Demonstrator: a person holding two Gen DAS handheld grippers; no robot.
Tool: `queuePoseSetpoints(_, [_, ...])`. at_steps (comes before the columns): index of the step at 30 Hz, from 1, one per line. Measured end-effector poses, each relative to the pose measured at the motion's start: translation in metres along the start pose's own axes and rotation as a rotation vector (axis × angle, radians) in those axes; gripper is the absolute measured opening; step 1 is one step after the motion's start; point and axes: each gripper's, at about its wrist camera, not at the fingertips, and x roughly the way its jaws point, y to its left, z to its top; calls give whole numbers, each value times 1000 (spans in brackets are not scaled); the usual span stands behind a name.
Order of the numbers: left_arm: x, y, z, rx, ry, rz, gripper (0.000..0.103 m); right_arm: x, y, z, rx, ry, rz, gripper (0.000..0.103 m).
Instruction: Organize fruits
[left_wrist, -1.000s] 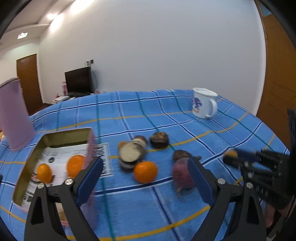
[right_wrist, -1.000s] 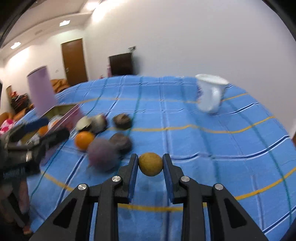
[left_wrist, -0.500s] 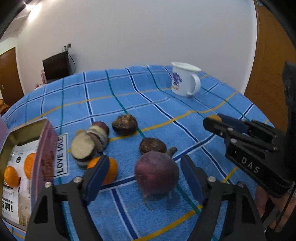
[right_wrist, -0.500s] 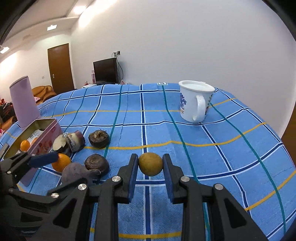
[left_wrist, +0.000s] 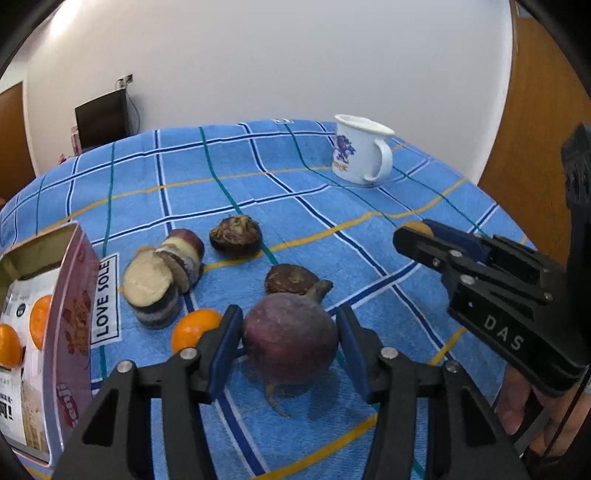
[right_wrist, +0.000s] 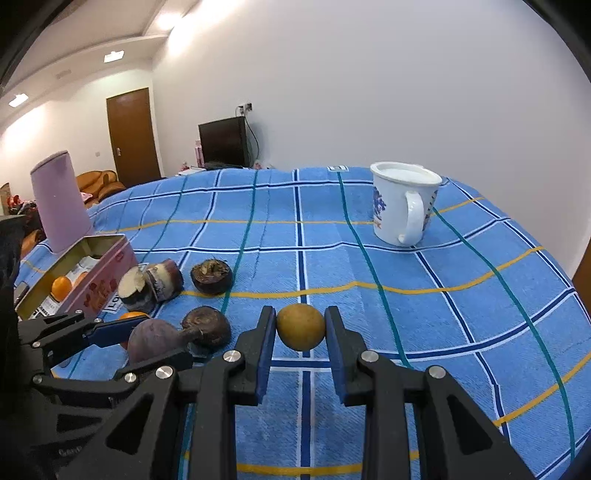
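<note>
A round purple fruit (left_wrist: 290, 343) with a stub stalk lies on the blue checked cloth, between the blue pads of my left gripper (left_wrist: 290, 332). The jaws are closing and the pads stand just off its sides. An orange (left_wrist: 192, 328) lies right beside the left fingertip (left_wrist: 231, 332). My right gripper (right_wrist: 300, 321) is shut on a small yellow-brown fruit (right_wrist: 300, 326) held just above the cloth; it also shows at the right of the left wrist view as right gripper (left_wrist: 417, 232). The pink tin (left_wrist: 70, 295) on the left holds two oranges (left_wrist: 40, 321).
Cut purple-skinned pieces (left_wrist: 155, 284) lie by the tin. Two dark brown round fruits (left_wrist: 236, 236) (left_wrist: 291, 278) lie just beyond the purple one. A white mug (left_wrist: 360, 153) stands far right. A pink cylinder (right_wrist: 61, 206) stands behind the tin.
My left gripper has moved forward and down onto the purple fruit, and its jaws have narrowed from wide apart to close around it. The right gripper keeps its hold and place.
</note>
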Motion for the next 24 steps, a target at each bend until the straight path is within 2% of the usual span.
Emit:
queuePoseSetpoints(5, [-11, 6, -1, -32, -61, 10, 54, -6, 5, 0, -19, -29, 18, 28])
queuePoseSetpoints(12, [-27, 5, -2, -22, -150, 54, 54, -12, 8, 0, -36, -63, 46, 28])
queuePoseSetpoints(24, [-40, 4, -5, -14, -229, 93, 54, -21, 9, -1, -48, -115, 67, 28])
